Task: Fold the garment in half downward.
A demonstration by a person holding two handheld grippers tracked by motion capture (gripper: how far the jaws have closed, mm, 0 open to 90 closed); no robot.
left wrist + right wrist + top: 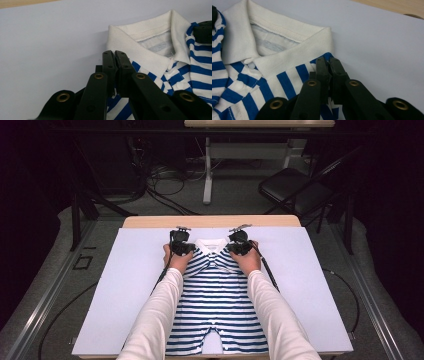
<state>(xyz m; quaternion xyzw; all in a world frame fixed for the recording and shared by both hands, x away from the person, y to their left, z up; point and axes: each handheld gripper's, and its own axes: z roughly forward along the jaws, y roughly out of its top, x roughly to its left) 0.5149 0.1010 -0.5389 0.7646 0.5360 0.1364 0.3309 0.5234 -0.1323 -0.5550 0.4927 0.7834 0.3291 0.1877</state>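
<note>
Both tools, left [114, 53] and right [327, 60], are clamped on the striped romper's [217, 305] shoulders beside its collar [140, 47].

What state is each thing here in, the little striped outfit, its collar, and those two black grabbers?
Striped outfit: lying flat on the white sheet, front up, legs toward the person.
Collar: white, folded down, lying open.
Buttons: fastened at the neck, as far as shows.
Left gripper: shut on the outfit's shoulder beside the collar.
Right gripper: shut on the other shoulder.
</note>
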